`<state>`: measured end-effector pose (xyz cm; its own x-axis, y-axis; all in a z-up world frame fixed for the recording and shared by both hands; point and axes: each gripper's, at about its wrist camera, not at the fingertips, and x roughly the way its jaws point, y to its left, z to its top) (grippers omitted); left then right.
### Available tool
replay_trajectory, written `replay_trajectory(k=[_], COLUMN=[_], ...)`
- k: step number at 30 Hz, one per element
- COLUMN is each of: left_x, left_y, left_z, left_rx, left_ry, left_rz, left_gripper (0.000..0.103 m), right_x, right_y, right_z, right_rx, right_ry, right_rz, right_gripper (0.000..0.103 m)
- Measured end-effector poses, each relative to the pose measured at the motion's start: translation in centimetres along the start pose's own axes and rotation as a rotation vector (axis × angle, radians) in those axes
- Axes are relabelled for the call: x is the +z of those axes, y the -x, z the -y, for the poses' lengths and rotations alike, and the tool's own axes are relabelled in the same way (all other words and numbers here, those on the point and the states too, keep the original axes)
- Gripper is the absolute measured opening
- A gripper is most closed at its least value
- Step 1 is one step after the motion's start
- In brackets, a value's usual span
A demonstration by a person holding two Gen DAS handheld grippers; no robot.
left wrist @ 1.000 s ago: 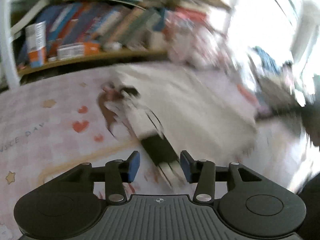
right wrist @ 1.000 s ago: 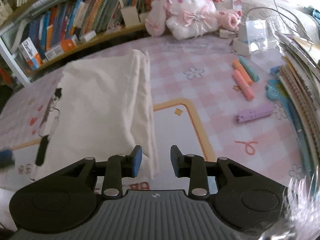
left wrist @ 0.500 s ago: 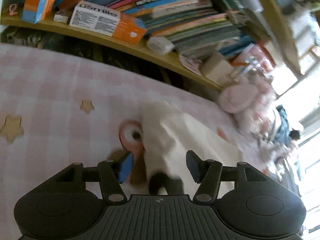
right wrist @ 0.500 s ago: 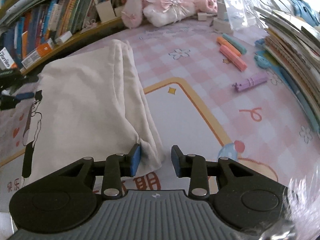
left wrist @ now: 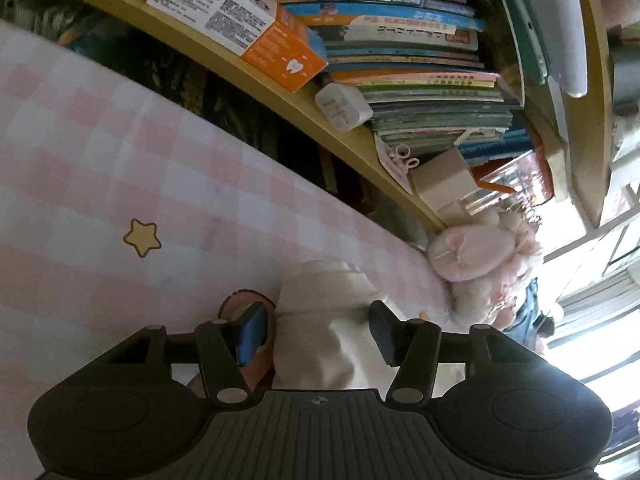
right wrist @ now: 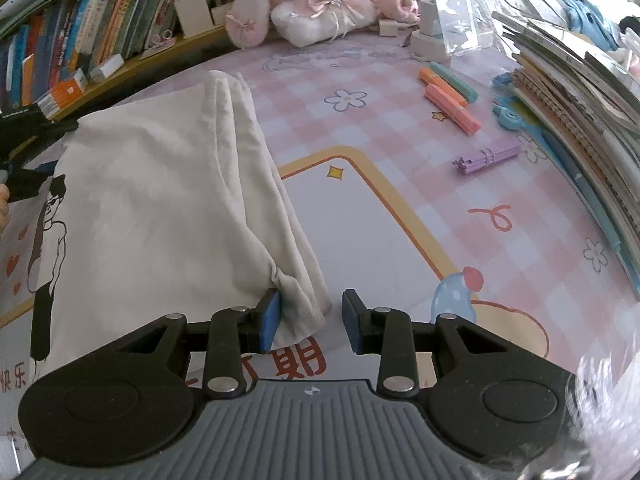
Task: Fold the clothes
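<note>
Tongs first: your left gripper has its jaws apart, they've just been closing in a little, and a corner of the white t-shirt sits between them, pads not pressing on it. Your right gripper also stands with jaws apart; its left pad touches the bunched near corner of the shirt, its right pad is clear of the cloth over bare mat. Nothing clamped on either side

T-shirt lies on the pink checked mat, partly folded, one side doubled over in a long ridge running away from your right gripper. Black line-drawn figure print shows along its left edge. In the right wrist view your left gripper sits at the shirt's far left corner

Beyond the shirt: wooden shelf packed with books, an orange-and-white box, a white charger plug. Pink plush toys at the back of the mat. Right of the shirt, well apart: orange and teal bars, purple stick bundle, stack of notebooks at the mat's right edge
</note>
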<state>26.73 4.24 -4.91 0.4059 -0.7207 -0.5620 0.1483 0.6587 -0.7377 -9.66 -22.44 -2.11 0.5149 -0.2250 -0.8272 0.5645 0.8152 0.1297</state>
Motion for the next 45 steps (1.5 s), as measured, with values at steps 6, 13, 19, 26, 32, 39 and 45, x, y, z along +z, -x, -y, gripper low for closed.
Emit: replay_trajectory(k=[6,13,19,26,32,39,45], left_x=[-0.5,-3.2,0.4,-0.8,-4.3,-7.8,-8.8], left_y=[0.2,0.6,0.4,3.9,5.9,5.7,6.0], left_z=[1.8,6.5,2.6,3.7,4.8,5.4,4.5], left_rx=[0.090,0.220,0.194,0.194,0.173,0.223,0.202], left_ry=[-0.151,-0.510,-0.172,-0.327,-0.451,-0.517,-0.432], left_rz=[0.012,0.133,0.098,0.073,0.009,-0.058,-0.080], left_gripper=[0.008,0.011,0.040,0.061,0.081,0.081,0.081], right_x=[0.0,0.1,0.0,0.1,0.0,-0.2,-0.6], right_y=[0.0,-0.2,-0.2,-0.2,-0.1,0.0,0.2], right_z=[-0.3,-0.3,-0.3,-0.3,-0.5,-1.0,-1.0], right_rx=[-0.021,-0.028,-0.030,-0.032,-0.043,-0.059,-0.052], right_ry=[-0.014,-0.010,-0.008,-0.007,0.005,0.031,0.018], right_rz=[-0.003,-0.007,-0.002,-0.004,-0.003,0.005,0.004], right_gripper=[0.031,0.031,0.031,0.031,0.031,0.032,0.032])
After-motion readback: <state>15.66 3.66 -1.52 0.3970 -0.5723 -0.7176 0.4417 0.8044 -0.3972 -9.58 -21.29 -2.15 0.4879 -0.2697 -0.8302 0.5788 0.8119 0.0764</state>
